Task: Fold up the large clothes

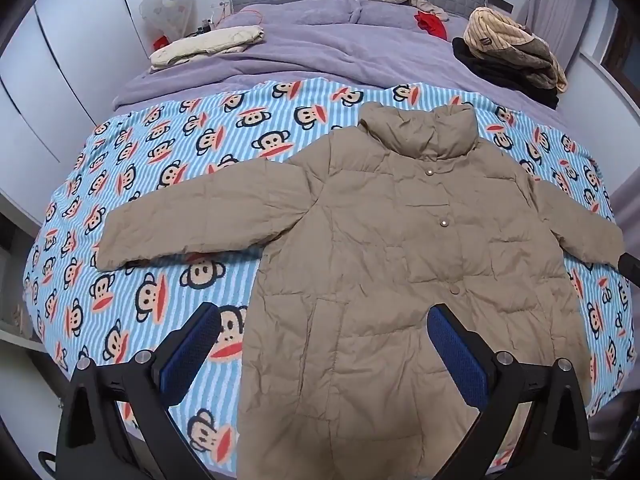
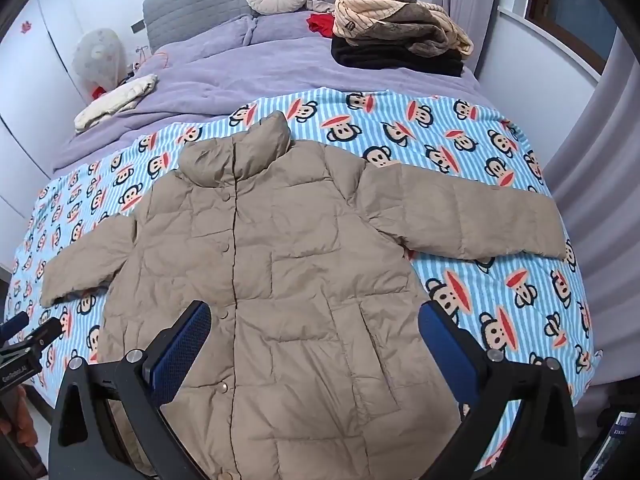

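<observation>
A tan quilted puffer coat (image 1: 400, 248) lies flat, front up and buttoned, on a blue striped monkey-print blanket (image 1: 168, 152), both sleeves spread out sideways. It also shows in the right wrist view (image 2: 280, 264). My left gripper (image 1: 324, 332) is open and empty above the coat's lower left edge. My right gripper (image 2: 314, 328) is open and empty above the coat's lower right part. The left gripper's tip (image 2: 24, 332) shows at the left edge of the right wrist view.
The blanket (image 2: 460, 136) covers a bed with a purple duvet (image 1: 304, 48). A cream folded garment (image 1: 208, 44) lies at back left. A pile of beige, brown and black clothes (image 1: 512, 56) sits at back right. White wardrobes (image 1: 60, 60) stand left.
</observation>
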Available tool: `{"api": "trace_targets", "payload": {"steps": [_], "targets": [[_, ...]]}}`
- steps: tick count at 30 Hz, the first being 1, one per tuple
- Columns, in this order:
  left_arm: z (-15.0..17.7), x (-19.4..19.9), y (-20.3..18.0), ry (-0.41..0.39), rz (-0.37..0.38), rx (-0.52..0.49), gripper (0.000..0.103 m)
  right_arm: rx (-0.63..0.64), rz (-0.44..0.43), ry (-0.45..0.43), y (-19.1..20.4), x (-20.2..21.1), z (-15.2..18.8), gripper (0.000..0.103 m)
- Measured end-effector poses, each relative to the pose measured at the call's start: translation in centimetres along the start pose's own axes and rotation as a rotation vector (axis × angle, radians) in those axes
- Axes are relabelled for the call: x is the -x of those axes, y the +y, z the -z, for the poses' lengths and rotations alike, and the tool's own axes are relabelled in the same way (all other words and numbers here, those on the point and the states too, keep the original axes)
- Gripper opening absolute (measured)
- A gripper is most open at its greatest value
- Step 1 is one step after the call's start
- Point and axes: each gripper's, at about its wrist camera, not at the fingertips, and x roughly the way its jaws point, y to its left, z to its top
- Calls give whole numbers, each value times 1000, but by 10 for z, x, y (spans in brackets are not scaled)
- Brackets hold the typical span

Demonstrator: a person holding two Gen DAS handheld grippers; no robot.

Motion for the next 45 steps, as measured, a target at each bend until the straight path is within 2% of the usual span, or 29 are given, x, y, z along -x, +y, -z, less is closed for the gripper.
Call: {"api": "trace_targets", "payload": {"steps": [19, 45], "targets": [[5, 7, 4, -31, -18, -4, 103, 19, -12, -7, 18, 2, 4, 103], [8, 15, 3, -37, -17, -14, 103, 14, -12, -4, 12, 3, 3, 103]]}}
